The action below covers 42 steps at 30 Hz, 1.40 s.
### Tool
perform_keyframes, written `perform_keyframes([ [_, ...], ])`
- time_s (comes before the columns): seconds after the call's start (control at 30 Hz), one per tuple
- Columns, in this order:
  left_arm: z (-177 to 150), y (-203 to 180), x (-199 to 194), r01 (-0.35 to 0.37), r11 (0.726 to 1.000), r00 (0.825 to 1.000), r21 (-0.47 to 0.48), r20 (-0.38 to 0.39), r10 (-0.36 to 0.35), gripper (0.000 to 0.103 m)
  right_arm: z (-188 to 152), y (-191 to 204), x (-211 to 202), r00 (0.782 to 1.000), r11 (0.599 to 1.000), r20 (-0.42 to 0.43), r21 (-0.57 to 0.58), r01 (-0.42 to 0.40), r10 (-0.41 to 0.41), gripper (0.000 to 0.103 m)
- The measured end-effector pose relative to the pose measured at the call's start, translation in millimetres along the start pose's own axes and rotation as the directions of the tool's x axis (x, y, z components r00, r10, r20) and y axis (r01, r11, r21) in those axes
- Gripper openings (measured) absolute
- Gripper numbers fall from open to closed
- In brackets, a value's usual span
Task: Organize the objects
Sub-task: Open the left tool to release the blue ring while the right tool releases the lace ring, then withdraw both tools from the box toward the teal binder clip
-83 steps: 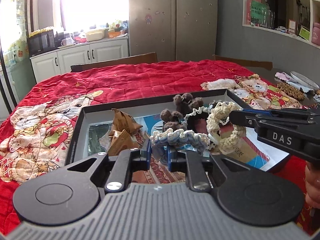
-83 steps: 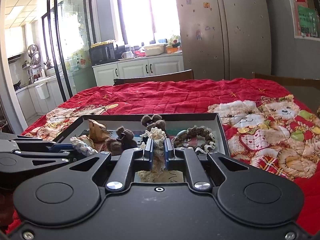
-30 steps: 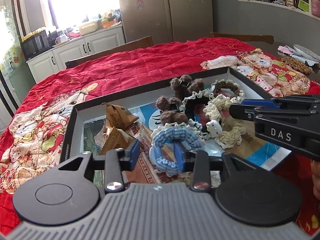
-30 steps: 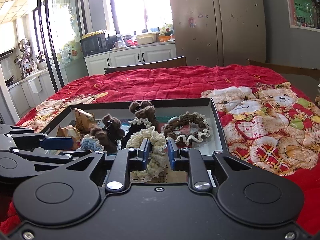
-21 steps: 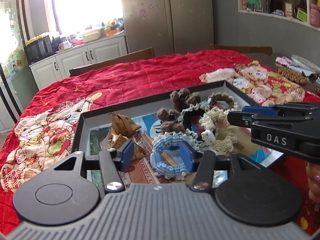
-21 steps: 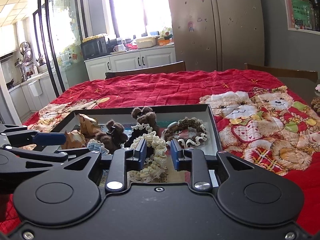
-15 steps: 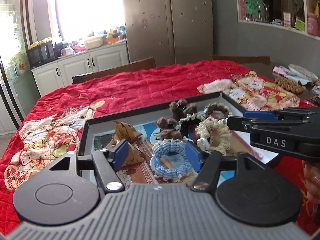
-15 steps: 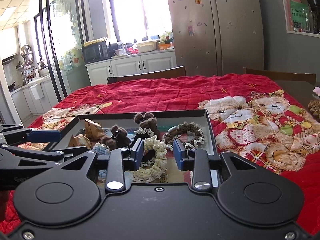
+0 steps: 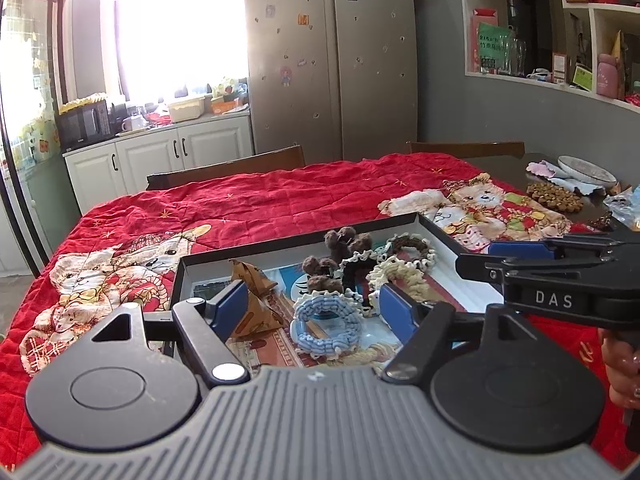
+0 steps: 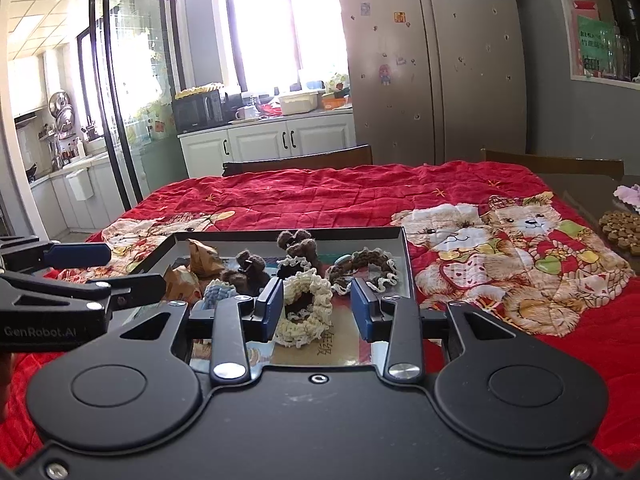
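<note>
A shallow black tray (image 9: 304,240) (image 10: 404,256) lies on the red quilt. It holds a blue knitted scrunchie (image 9: 326,326) (image 10: 216,294), a cream scrunchie (image 9: 394,274) (image 10: 306,308), a brown-and-white scrunchie (image 10: 364,266), brown pompoms (image 9: 320,274) (image 10: 298,246) and brown paper packets (image 9: 250,280) (image 10: 202,260). My left gripper (image 9: 314,308) is open and empty, raised just behind the blue scrunchie. My right gripper (image 10: 318,308) is open and empty, raised just behind the cream scrunchie. Each gripper shows at the edge of the other's view.
The red quilt (image 9: 280,200) with bear prints covers the table. A plate (image 9: 586,170) and a brown beaded mat (image 9: 554,196) sit at the far right on bare tabletop. Chair backs (image 10: 298,164) stand along the table's far side, with kitchen cabinets and a fridge behind.
Both grippers were shut on their scrunchies, left on blue, right on cream. They opened, left them in the tray, and have drawn up and back.
</note>
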<state>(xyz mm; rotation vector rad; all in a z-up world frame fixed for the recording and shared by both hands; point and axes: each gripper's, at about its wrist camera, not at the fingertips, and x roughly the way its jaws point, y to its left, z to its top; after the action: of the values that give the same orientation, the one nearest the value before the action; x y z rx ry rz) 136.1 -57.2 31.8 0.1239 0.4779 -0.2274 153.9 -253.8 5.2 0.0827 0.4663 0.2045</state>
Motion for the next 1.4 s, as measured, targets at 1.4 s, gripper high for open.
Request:
perform_keyframes([
  [1.4,-92.2,-8.3,5.7,0.001,0.998,0.993,-0.065,-0.118,-0.009,0.076,-73.3,16.9,-1.0,0.985,0.997,-0.162,-0.043,-0.071,0.064,0.041],
])
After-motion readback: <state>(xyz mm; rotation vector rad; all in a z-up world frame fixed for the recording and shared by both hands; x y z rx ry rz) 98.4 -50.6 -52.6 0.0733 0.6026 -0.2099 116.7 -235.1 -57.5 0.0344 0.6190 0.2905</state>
